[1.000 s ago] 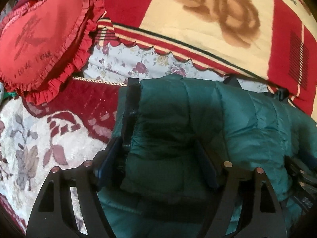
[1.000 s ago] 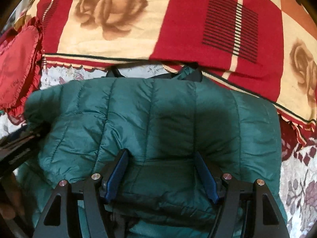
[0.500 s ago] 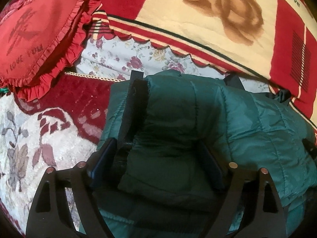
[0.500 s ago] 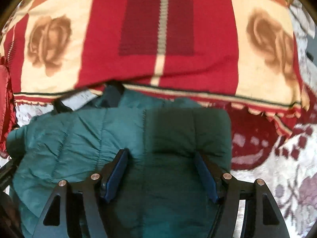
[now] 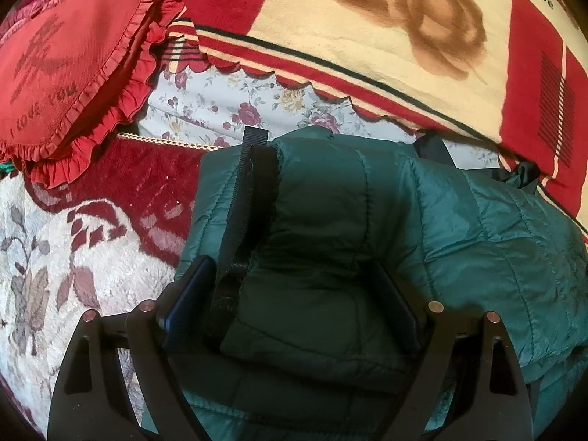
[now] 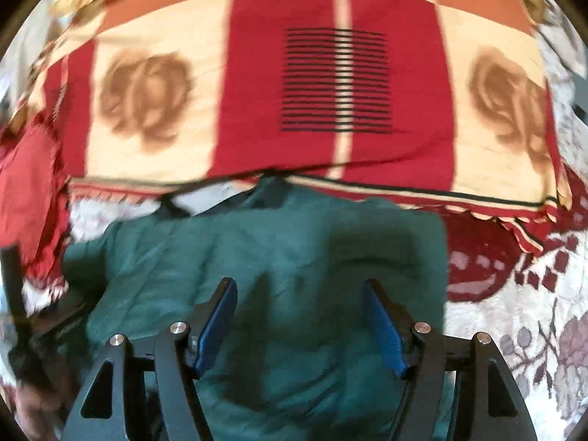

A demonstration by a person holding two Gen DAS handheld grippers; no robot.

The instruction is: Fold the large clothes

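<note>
Compared with a second earlier, the left hand-held gripper (image 5: 290, 301) has just been widening its jaws, which stand apart around a folded edge of the green quilted jacket (image 5: 459, 228), the pads no longer pressing it. The right hand-held gripper (image 6: 299, 316) has lifted and swung rightward; its jaws stand apart above the jacket, gripping nothing. The jacket, dark green and puffy with a black strap (image 5: 250, 169) along its left edge, lies folded on the bed. A red heart-shaped cushion (image 5: 70, 62) lies at left, a floral bedspread (image 5: 55, 257) beneath, and a red-and-cream rose blanket (image 5: 386, 22) behind.
</note>
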